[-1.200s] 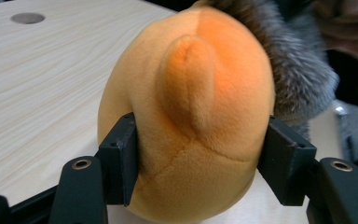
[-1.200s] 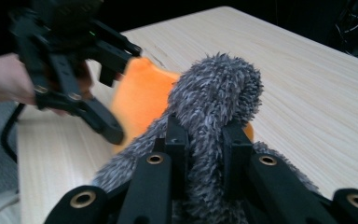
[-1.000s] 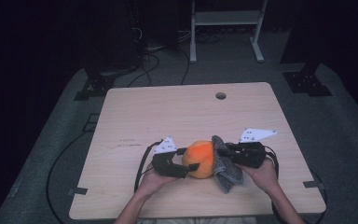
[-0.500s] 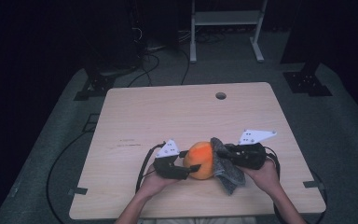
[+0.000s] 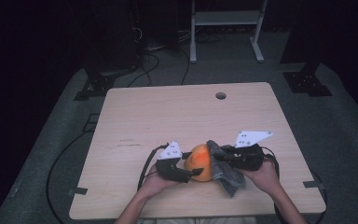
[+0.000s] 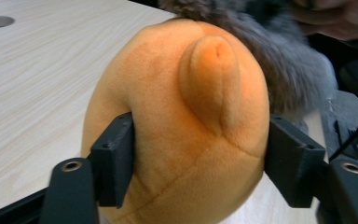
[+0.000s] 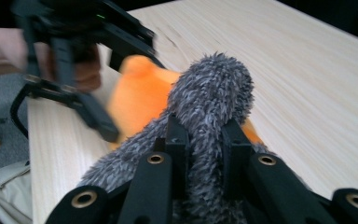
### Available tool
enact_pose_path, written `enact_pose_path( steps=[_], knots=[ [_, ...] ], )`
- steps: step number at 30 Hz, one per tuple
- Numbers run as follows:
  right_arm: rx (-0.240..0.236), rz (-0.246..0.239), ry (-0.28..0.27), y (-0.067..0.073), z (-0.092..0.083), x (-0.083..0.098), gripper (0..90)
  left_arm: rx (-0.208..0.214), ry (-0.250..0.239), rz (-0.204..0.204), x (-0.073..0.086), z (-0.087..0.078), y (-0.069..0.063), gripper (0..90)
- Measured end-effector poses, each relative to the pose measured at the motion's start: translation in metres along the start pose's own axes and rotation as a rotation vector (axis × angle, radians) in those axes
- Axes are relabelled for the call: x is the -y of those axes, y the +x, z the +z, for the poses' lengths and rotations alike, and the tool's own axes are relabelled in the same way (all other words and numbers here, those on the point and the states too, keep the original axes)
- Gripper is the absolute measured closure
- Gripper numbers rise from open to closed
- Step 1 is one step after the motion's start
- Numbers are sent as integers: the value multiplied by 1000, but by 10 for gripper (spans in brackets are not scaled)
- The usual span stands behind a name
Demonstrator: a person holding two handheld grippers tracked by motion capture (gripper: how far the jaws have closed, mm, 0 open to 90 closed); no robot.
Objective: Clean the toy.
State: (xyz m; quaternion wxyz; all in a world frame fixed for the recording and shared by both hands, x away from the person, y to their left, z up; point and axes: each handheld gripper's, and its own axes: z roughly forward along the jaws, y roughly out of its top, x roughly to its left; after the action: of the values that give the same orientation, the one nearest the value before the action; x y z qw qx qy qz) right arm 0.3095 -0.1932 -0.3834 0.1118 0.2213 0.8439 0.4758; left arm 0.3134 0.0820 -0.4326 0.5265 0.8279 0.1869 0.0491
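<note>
High view: your two grippers meet over the near middle of the wooden table (image 5: 168, 116), with an orange plush toy (image 5: 201, 161) between them.
Position, high view: the toy lies on the tabletop close to your edge, a grey furry piece (image 5: 226, 172) draped off its right side.
Left gripper, high view: left gripper (image 5: 193, 171) comes in from the toy's left; its jaws have just been closing, and the orange body sits between them.
Right gripper, high view: right gripper (image 5: 216, 156) reaches in from the right onto the grey fur.

Left gripper view: both pads press into the flanks of the orange body (image 6: 182, 130), and the fabric bulges past them. You hold it at part width.
Handling, left gripper view: soft, light, squashy by my reading; it will give under the pads rather than slip. Grip the fat middle, not the small raised nub (image 6: 209, 79).

Right gripper view: jaws nearly shut, pinching a fold of the grey fur (image 7: 209, 107) between them.
Handling, right gripper view: limp and fluffy, so likely to stretch before it pulls. Take hold deep in the pile near the orange part (image 7: 140, 98), not the loose tip.
Risk: pulling apart hard could strain the seam.
</note>
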Motion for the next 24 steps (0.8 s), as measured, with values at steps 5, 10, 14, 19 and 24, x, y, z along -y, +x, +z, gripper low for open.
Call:
enact_pose_path(
  steps=[5, 10, 14, 19, 24],
  knots=[
    [15, 33, 17, -6, -7, 8, 763, -31, 2, -7, -4, 3, 1, 196],
    [-22, -41, 16, 7, -5, -7, 762, -11, 7, 33, -1, 4, -5, 349],
    [-27, -12, 38, 0, -5, -6, 763, 8, 11, 44, -3, 1, -3, 265],
    [-118, -9, 37, 5, -5, -7, 763, -1, 35, 35, -3, 8, -4, 130],
    [-98, -75, 57, 16, 4, -21, 764, -17, 34, 70, 0, 3, -5, 335]
  ],
)
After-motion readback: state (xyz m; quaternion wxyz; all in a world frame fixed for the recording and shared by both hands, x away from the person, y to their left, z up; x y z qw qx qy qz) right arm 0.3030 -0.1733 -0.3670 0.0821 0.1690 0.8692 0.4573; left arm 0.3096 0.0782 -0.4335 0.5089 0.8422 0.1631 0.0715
